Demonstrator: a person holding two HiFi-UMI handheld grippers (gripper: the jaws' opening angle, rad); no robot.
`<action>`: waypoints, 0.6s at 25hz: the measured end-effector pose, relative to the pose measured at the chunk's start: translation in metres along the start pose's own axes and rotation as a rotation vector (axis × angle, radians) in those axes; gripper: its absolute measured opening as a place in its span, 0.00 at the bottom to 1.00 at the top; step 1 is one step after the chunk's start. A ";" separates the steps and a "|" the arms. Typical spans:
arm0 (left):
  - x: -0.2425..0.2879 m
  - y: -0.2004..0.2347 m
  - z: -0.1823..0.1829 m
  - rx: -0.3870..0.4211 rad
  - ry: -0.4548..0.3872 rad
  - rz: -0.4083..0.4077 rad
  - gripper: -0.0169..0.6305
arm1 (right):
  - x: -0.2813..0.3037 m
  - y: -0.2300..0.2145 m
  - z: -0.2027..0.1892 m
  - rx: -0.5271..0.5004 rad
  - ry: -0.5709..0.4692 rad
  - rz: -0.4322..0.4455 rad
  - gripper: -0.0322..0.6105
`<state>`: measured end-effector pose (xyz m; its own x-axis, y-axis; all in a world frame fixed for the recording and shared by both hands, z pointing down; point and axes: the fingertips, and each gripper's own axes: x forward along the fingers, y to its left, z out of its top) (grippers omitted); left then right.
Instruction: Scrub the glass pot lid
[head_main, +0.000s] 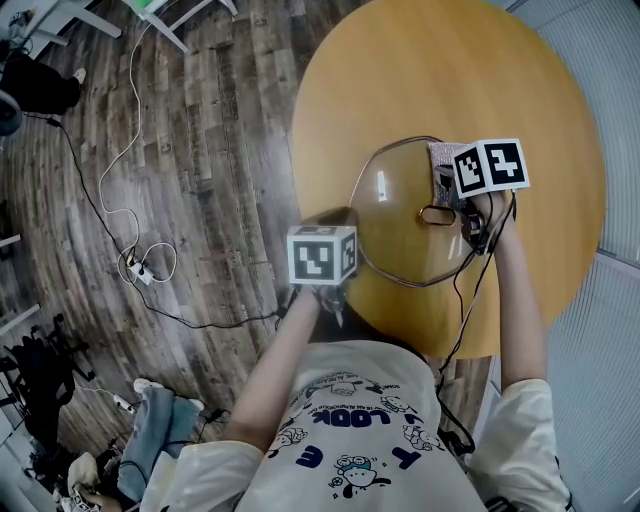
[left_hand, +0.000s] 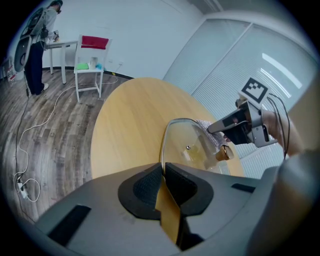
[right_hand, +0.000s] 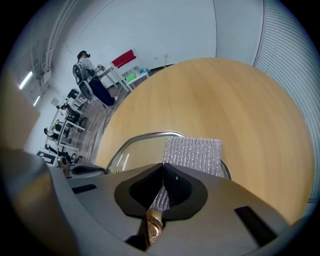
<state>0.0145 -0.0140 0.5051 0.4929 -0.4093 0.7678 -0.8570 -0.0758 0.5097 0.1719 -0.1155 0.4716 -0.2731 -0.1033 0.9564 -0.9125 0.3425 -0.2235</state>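
The glass pot lid (head_main: 400, 225) with a steel rim is held tilted over the round wooden table (head_main: 450, 70). My left gripper (head_main: 338, 218) is shut on the lid's near-left rim; in the left gripper view the rim (left_hand: 165, 145) runs straight into its closed jaws (left_hand: 162, 170). My right gripper (head_main: 447, 180) is shut on a silver-grey scrub cloth (head_main: 441, 153), which lies flat against the lid's far edge. In the right gripper view the cloth (right_hand: 192, 155) sticks out of the jaws (right_hand: 162, 167) over the lid (right_hand: 140, 145). The lid's brass knob (left_hand: 223, 153) shows just below the right gripper (left_hand: 240, 125).
The table's edge runs close to my body, with wood floor (head_main: 200, 150) to the left. Cables and a power strip (head_main: 140, 270) lie on the floor. A white chair with a red back (left_hand: 90, 60) and a standing person (left_hand: 35, 50) are far off. Window blinds (left_hand: 240, 60) stand behind the table.
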 end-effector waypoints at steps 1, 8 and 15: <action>-0.001 0.000 -0.001 0.002 0.000 -0.001 0.07 | -0.001 -0.001 -0.002 0.000 0.001 -0.003 0.10; -0.002 0.000 -0.003 0.002 0.000 0.002 0.07 | -0.007 -0.009 -0.015 0.031 -0.009 -0.008 0.10; 0.004 0.004 -0.003 0.003 0.002 0.007 0.07 | -0.006 -0.022 -0.024 0.038 0.001 -0.019 0.10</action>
<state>0.0135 -0.0132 0.5108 0.4868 -0.4080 0.7724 -0.8610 -0.0753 0.5029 0.2009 -0.1001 0.4757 -0.2551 -0.1085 0.9608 -0.9286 0.3044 -0.2121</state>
